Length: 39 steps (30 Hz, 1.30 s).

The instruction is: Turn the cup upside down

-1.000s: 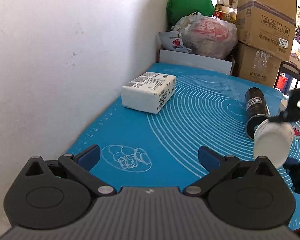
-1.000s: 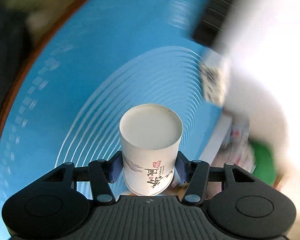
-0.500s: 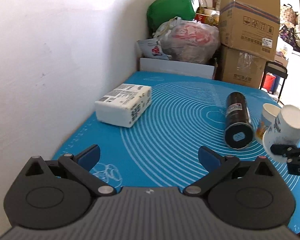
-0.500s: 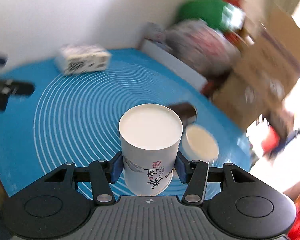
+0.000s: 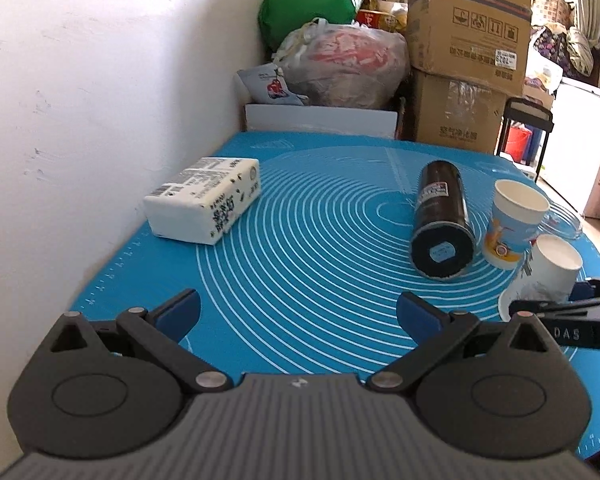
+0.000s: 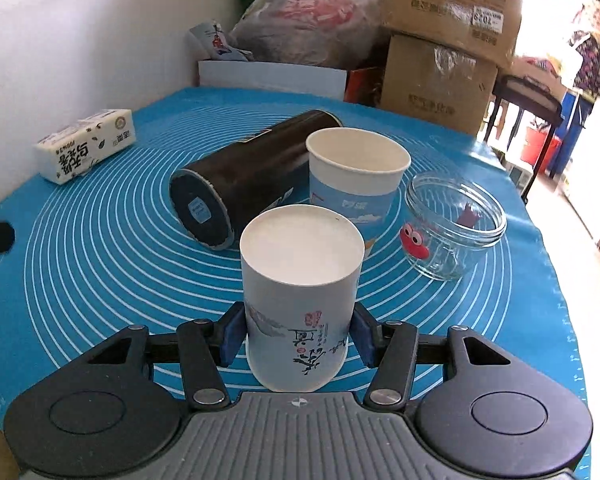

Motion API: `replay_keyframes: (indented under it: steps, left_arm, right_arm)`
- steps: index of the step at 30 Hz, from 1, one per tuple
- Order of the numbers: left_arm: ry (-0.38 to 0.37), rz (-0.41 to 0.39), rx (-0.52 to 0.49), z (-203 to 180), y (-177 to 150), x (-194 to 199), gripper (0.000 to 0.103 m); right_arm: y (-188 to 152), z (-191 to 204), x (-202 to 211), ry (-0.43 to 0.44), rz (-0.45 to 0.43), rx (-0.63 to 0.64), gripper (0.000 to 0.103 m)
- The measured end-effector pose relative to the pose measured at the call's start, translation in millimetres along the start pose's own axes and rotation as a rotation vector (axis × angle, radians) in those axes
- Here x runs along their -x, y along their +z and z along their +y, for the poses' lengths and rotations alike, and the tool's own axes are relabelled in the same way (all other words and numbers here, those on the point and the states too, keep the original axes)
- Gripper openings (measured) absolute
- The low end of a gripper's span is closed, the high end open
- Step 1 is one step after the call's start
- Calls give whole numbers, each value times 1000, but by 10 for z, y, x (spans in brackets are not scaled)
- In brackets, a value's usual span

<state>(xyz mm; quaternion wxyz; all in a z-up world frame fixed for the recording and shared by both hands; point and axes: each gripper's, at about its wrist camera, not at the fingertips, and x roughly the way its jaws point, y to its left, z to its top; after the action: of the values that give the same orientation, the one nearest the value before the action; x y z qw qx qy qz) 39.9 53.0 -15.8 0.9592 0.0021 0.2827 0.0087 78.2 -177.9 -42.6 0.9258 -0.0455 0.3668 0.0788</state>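
Cup [image 6: 300,300] sits pinched in right tongs [image 6: 298,338] (base up); left tongs [image 5: 298,312] gape wide, holding nothing.

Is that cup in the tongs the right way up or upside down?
Upside down: the cup in the right tongs shows its flat closed base on top, wider rim below.
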Motion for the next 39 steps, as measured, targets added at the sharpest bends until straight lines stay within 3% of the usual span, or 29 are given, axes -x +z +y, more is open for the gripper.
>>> replay_keyframes:
  steps: [2,9,11,17,29,39]
  left_arm:
    - [-3,2,-9,-28,-6,-1,103]
    - [-24,8,-29,-101,4,29,102]
    - [-30,8,-34,-116,17,54,103]
    - [-64,25,-27,-143,12,157,103]
    - [-88,19,-72,-291,-137,447,103]
    - [-126,27,-97,-391,-238,608,102]
  right_arm:
    - [3,-12,-22,6,4,-14,56]
    - [25,-23,-36,4,16,-42,81]
    - [21,-29,38,4,8,-50,91]
    - [-72,-30,444,16,-42,-82,103]
    - [-382,7,1180,28,-143,-122,103]
    - [-544,15,1514,42,-192,-127,103]
